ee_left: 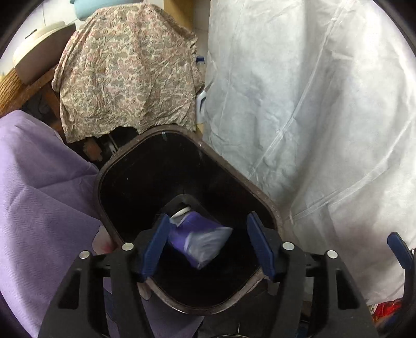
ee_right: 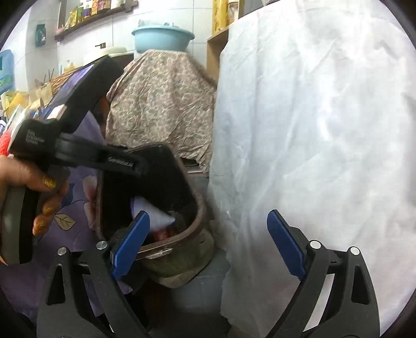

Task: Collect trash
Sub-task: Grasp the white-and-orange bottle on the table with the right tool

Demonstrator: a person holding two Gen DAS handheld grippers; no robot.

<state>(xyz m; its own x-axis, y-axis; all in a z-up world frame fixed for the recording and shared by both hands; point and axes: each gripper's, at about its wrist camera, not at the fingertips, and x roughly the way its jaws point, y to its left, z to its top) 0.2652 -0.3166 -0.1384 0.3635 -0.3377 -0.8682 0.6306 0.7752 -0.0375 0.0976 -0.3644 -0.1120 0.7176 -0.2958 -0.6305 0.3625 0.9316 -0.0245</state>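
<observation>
A dark brown bin (ee_left: 100,179) with a black inside stands open below my left gripper (ee_left: 208,218). That gripper is open, its blue pads (ee_left: 155,247) wide apart over the bin's mouth. A blurred purple and white wrapper (ee_left: 200,240) lies between the pads inside the bin, close to the left pad; no pad presses on it. In the right wrist view a hand (ee_right: 45,200) holds the left gripper (ee_right: 85,153) over the bin (ee_right: 201,208), where the wrapper (ee_right: 153,212) shows pale. My right gripper (ee_right: 208,214) is open and holds nothing, beside the bin.
A big white sheet (ee_left: 312,104) hangs close on the bin's right. A paisley cloth (ee_left: 124,72) covers something behind it, with a light blue basin (ee_right: 162,37) on top. Purple flowered fabric (ee_left: 39,187) lies on the left. Shelves (ee_right: 91,15) with packets line the back wall.
</observation>
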